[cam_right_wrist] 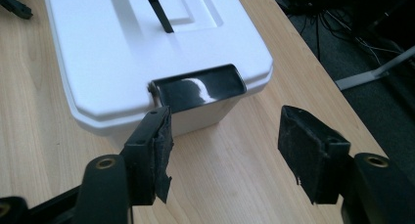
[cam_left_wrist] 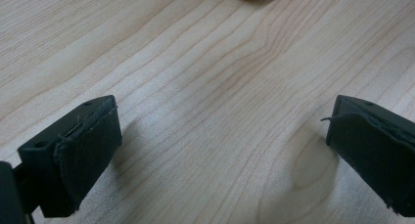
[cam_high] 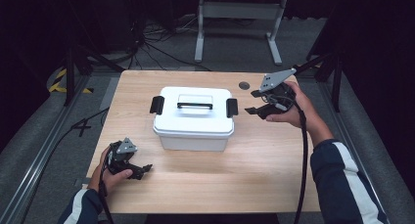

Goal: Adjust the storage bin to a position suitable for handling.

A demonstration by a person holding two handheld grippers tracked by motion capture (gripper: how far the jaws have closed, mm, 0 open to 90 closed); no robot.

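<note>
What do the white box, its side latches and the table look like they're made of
The white box looks like moulded plastic, smooth with a soft sheen and rounded edges. Its side latch seems glossy black plastic, mirroring the light. The table shows pale wood grain, matte; whether solid wood or laminate can't be told.

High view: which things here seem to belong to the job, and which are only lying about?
Likely for the job:
- white box, lid on
- its right latch, which the right tongs point at
- left latch
- left tongs, open, low over the table

Only around:
- grey frame on the floor
- cables behind the table
</note>
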